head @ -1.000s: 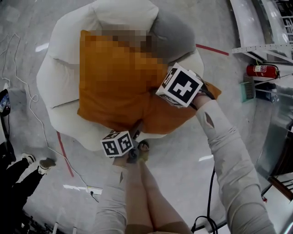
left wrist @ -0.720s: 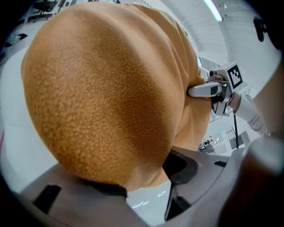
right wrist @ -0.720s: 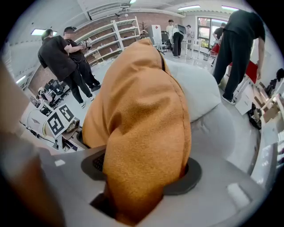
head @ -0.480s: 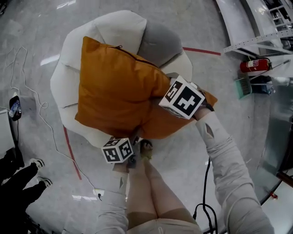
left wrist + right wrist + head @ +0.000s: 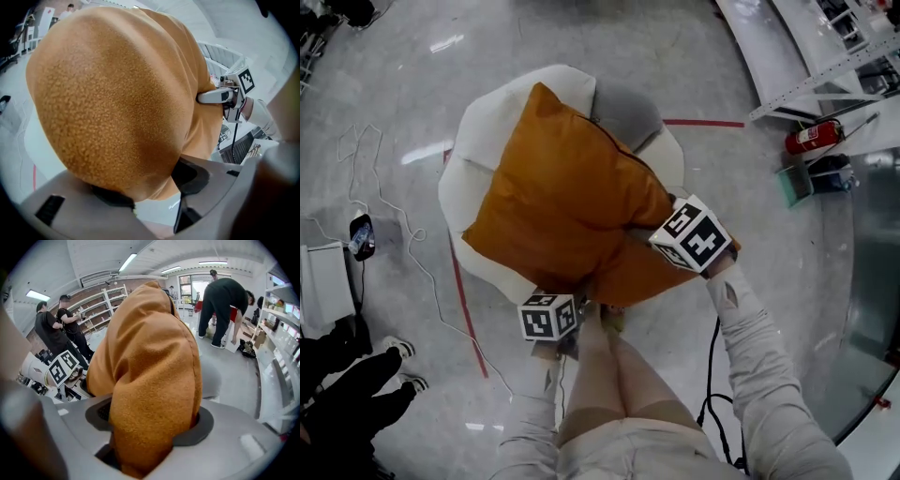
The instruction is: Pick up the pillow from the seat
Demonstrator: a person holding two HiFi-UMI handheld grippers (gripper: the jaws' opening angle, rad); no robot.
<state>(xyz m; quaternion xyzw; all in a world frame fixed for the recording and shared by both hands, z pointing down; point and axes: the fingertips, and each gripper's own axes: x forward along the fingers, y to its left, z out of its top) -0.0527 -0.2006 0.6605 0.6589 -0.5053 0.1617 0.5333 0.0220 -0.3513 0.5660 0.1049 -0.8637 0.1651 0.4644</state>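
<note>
left gripper (image 5: 151,187) and right gripper (image 5: 150,427) each pinch the near edge of the orange pillow (image 5: 567,202). from above, it hides most of the white seat (image 5: 492,117) and their jaw tips.

Orange square fleece pillow (image 5: 562,202): over the white round padded seat (image 5: 492,122), grey cushion (image 5: 628,111) behind it.
Left gripper (image 5: 154,190): jaws clamp the pillow's near edge.
Right gripper (image 5: 150,427): jaws clamp its right corner.
Red fire extinguisher (image 5: 811,136): on the floor (image 5: 750,216), right of the seat.
</note>
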